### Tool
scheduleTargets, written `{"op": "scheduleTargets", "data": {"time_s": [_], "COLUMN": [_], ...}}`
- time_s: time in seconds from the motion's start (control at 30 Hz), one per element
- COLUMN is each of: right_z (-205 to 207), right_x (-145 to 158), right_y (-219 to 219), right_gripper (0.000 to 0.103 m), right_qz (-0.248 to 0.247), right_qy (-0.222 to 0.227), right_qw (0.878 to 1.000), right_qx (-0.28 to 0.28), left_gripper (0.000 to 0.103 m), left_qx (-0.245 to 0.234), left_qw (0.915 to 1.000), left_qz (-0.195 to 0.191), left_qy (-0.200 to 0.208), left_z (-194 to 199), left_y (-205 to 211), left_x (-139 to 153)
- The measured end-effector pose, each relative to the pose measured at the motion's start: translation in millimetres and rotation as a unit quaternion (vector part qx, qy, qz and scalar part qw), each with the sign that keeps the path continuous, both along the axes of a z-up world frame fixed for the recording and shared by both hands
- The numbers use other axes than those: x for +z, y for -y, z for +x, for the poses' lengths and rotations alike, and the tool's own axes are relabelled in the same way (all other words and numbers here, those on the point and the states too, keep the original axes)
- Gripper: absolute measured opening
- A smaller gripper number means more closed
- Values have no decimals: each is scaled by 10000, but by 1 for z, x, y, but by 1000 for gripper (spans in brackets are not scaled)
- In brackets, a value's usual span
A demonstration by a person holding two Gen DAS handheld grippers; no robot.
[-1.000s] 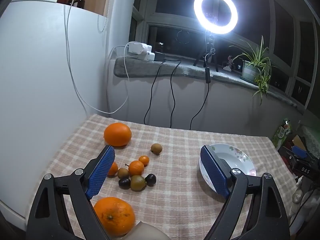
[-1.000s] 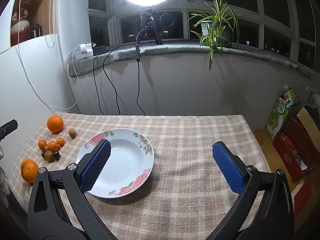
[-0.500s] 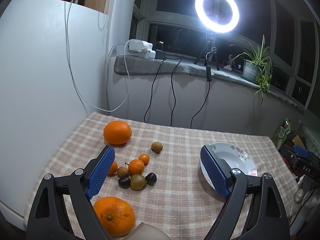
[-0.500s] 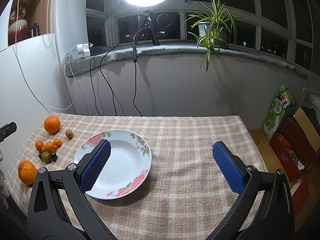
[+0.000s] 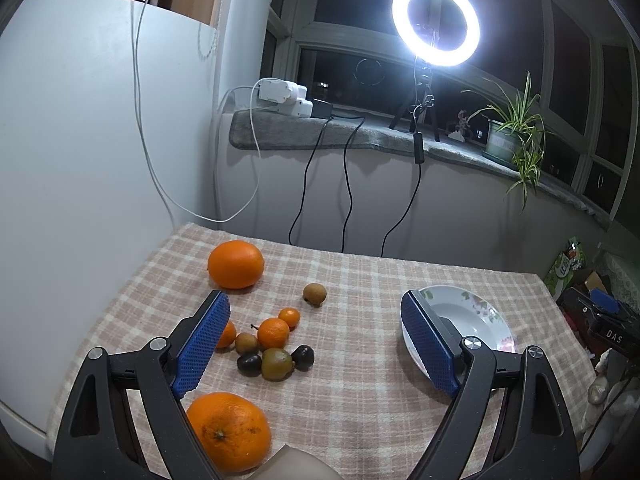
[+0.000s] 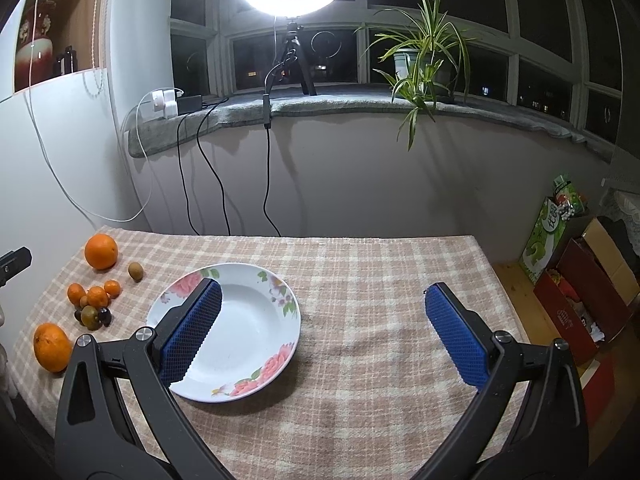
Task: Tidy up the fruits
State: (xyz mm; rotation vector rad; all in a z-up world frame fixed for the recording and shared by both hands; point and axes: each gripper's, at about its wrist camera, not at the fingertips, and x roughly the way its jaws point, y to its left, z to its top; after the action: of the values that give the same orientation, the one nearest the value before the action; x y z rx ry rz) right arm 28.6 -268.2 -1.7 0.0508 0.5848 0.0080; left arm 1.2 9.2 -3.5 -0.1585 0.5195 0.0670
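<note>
Covering the table, a checked cloth under both wide-spread, empty grippers, ring light on the sill.

Home, windowsill plant, checked tablecloth

Left claw easing back and tipping up, the fruit cluster sliding lower in view; right claw lifting away too (the plate shrinking beneath it), both wide apart.
</note>
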Motion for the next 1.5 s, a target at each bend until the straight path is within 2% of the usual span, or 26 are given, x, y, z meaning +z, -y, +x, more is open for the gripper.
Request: {"op": "scheduleTargets", "data": {"time_s": [1.5], "right_z": [4], "right_x": [-1], "right_y": [-12], "right_gripper": [103], "right_qz": [-72], "right_qy": [-51], "right_qw": [9998], "right_qx": [155], "left_gripper": [88], "left_qx": [101], "left_qw": [9999], "left_qz": [-40], "left_qy": [-12], "left_z": [-3], "left_y": [-11], "left_x": [-4]}}
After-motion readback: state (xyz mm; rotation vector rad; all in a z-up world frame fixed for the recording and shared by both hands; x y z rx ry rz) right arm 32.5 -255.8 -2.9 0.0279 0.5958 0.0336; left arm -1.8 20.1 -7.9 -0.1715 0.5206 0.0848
